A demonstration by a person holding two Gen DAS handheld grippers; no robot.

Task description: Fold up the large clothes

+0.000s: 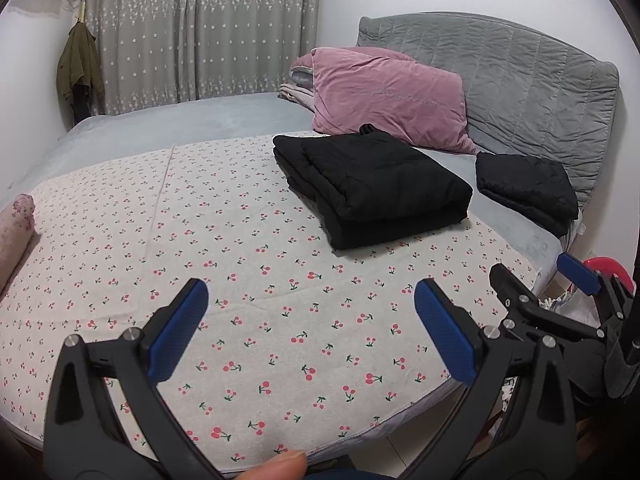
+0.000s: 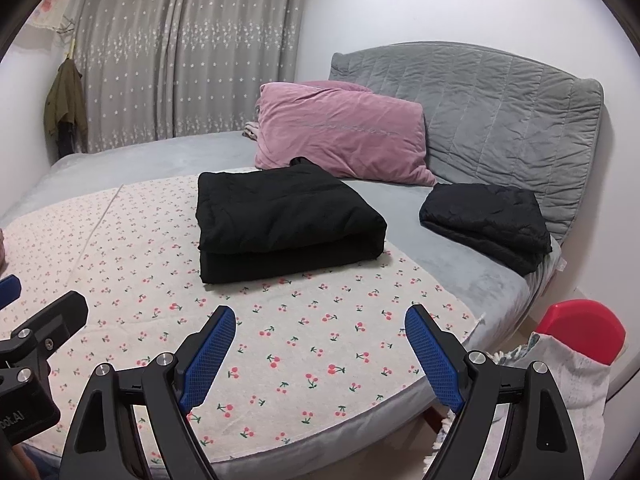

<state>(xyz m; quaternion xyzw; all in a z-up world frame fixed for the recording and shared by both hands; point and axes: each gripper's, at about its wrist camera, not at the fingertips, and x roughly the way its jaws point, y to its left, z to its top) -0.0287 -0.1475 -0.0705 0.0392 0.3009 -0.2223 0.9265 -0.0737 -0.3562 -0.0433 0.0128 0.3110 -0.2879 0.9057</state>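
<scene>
A large black garment (image 1: 372, 184) lies folded in a thick rectangular stack on the cherry-print sheet (image 1: 200, 240); it also shows in the right wrist view (image 2: 288, 224). A second, smaller folded black garment (image 1: 528, 188) lies on the grey bed cover by the headboard, also in the right wrist view (image 2: 488, 224). My left gripper (image 1: 312, 300) is open and empty, held above the sheet near the bed's front edge. My right gripper (image 2: 320, 324) is open and empty, also short of the stack; it also shows in the left wrist view (image 1: 536, 276).
A pink pillow (image 1: 384, 96) leans on the grey padded headboard (image 1: 520, 80). A floral bolster (image 1: 16, 228) lies at the left edge. A red round object (image 2: 580, 328) and pale cloth sit off the bed's right side. Curtains (image 1: 200, 28) hang behind.
</scene>
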